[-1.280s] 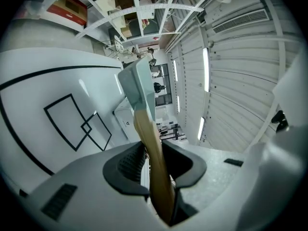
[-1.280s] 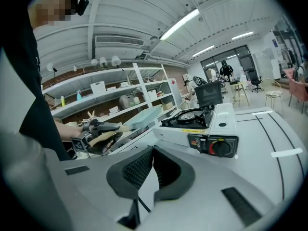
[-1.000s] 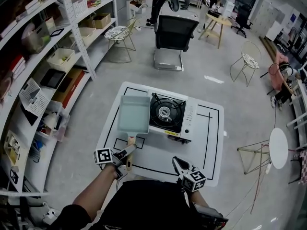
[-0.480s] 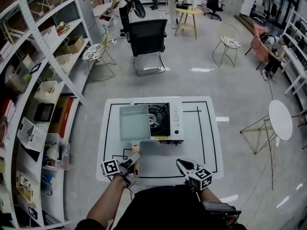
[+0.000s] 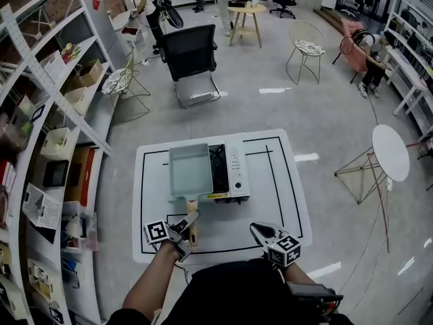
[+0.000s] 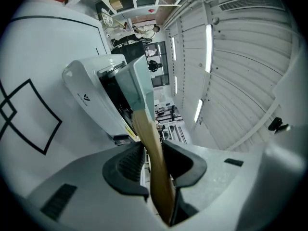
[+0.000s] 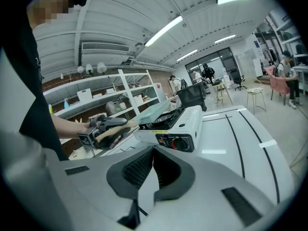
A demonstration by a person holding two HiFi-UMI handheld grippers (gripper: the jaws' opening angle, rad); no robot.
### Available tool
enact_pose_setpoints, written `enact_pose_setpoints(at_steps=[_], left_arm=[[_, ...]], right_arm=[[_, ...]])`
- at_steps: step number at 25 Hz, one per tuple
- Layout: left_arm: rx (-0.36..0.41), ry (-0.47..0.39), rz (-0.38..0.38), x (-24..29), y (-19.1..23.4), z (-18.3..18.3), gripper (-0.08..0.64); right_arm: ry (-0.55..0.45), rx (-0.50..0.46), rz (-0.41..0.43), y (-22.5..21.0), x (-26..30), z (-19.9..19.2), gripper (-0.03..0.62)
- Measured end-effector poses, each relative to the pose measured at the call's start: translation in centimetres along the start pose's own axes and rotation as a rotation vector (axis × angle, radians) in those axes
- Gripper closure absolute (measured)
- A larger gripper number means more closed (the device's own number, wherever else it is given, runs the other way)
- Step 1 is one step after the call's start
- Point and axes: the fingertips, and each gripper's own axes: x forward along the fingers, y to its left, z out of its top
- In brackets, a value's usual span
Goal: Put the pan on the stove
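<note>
So, the left claw [image 5: 187, 223] is seen clamped on a light wooden handle [image 5: 192, 207], dark pads pressed on both sides of it, and the claw is held roughly level. The right claw [image 5: 258, 231] is kept well off to its right, pads pressed together at the tips with nothing caught between them. It's tipped a bit downward over the near edge of a white tabletop marked with black lines [image 5: 274, 205].

Straight ahead of the left claw, the handle is joined to a pale blue-green rectangular pan [image 5: 189, 170]. The pan is positioned over the left part of a white portable gas stove [image 5: 234, 172], so about half of the black burner is covered from above. Whether the pan is actually resting on the grate can't be told tbh. From the right claw, the stove is found ahead and slightly left, with the knob side turned toward it.

Further out past the stove, a black office chair [image 5: 191, 49] is parked. White metal shelving [image 5: 51, 107] is lined up far to the left of the left claw, and a small round white side table [image 5: 391, 152] is set way out to the right of the right claw
</note>
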Motion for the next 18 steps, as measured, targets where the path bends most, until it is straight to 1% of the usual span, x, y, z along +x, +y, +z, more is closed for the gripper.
enact_pose_setpoints(at_steps=[2, 6, 7, 11, 15, 18], left_arm=[[0.004, 0.018, 0.008, 0.7, 0.2, 0.1, 0.443], [-0.014, 0.034, 0.069, 1.0, 2.2, 0.4, 0.443], [-0.018, 0.037, 0.074, 1.0, 2.6, 0.5, 0.443], [-0.023, 0.054, 0.016, 2.2, 0.9, 0.9, 0.442], [-0.023, 0.069, 0.026, 2.5, 1.0, 1.3, 0.44], [-0.045, 0.064, 0.029, 2.9, 1.0, 1.6, 0.44]], right_arm=[[-0.001, 0.002, -0.003, -0.4, -0.1, 0.0, 0.566], [0.006, 0.008, -0.009, -0.9, -0.4, -0.3, 0.566], [0.004, 0.011, -0.012, -1.0, -0.4, -0.2, 0.566], [0.004, 0.021, -0.018, -1.3, -0.2, -0.2, 0.566], [0.004, 0.036, -0.024, -1.4, 0.2, 0.1, 0.566], [-0.007, 0.054, -0.026, -1.1, 0.3, 0.8, 0.566]])
